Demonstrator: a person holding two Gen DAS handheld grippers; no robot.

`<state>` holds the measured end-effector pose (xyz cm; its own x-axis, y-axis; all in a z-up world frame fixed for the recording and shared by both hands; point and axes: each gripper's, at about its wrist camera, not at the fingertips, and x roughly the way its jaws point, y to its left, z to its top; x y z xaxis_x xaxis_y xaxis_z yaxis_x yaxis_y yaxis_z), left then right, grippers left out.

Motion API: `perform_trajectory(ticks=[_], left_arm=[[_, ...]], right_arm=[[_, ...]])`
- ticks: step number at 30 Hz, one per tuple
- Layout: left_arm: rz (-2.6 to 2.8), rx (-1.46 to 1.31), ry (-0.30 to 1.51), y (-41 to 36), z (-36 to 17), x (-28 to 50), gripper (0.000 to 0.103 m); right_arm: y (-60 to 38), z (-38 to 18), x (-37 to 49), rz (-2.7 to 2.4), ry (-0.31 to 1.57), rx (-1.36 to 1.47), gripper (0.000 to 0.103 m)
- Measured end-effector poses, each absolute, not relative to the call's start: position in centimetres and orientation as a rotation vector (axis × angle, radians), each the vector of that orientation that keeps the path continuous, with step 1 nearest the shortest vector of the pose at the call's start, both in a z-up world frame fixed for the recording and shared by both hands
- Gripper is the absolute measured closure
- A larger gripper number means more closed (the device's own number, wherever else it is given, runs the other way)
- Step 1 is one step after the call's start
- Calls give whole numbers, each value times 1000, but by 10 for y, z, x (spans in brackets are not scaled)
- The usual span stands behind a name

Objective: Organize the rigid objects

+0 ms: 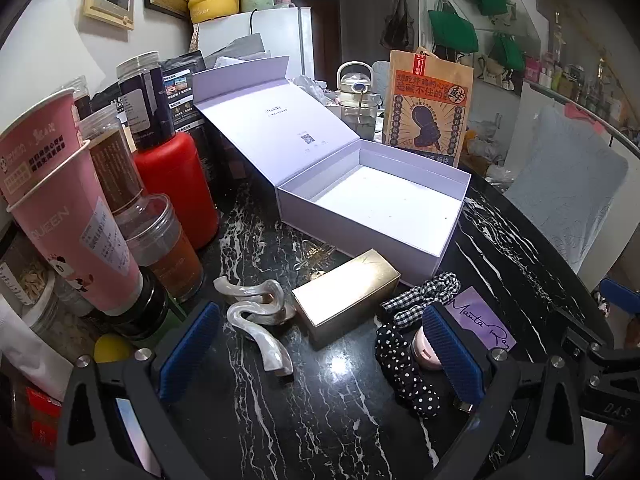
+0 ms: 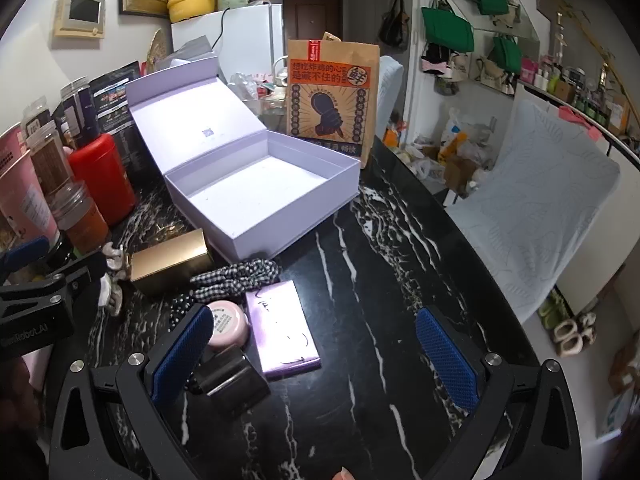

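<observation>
An open white gift box [image 1: 372,204] [image 2: 264,184] with its lid folded back stands empty on the black marble table. In front of it lie a gold box [image 1: 346,298] [image 2: 170,266], a pearly wavy hair clip [image 1: 256,316], a gingham scrunchie [image 1: 424,294] [image 2: 236,276], a polka-dot scrunchie [image 1: 404,372], a pink round case [image 1: 426,354] [image 2: 226,326], a purple card box [image 1: 480,320] [image 2: 282,332] and a small dark clip [image 2: 232,380]. My left gripper [image 1: 320,352] is open above the gold box and hair clip. My right gripper [image 2: 316,354] is open over the purple box.
Jars, pink cups [image 1: 68,216] and a red bottle [image 1: 176,188] crowd the table's left side. A brown paper bag [image 1: 426,108] [image 2: 330,104] and a glass kettle [image 1: 356,96] stand behind the box. A covered chair [image 2: 532,200] is to the right.
</observation>
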<state>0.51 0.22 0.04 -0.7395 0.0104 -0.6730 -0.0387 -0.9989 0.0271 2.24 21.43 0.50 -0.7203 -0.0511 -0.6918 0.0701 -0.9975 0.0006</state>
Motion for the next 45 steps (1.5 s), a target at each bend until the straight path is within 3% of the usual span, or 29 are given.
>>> perform_trajectory(ticks=[45], left_arm=[[2873,-1129,34,2,2,12,0]], right_arm=[[218,5,26,-2839,-3,1144,0]])
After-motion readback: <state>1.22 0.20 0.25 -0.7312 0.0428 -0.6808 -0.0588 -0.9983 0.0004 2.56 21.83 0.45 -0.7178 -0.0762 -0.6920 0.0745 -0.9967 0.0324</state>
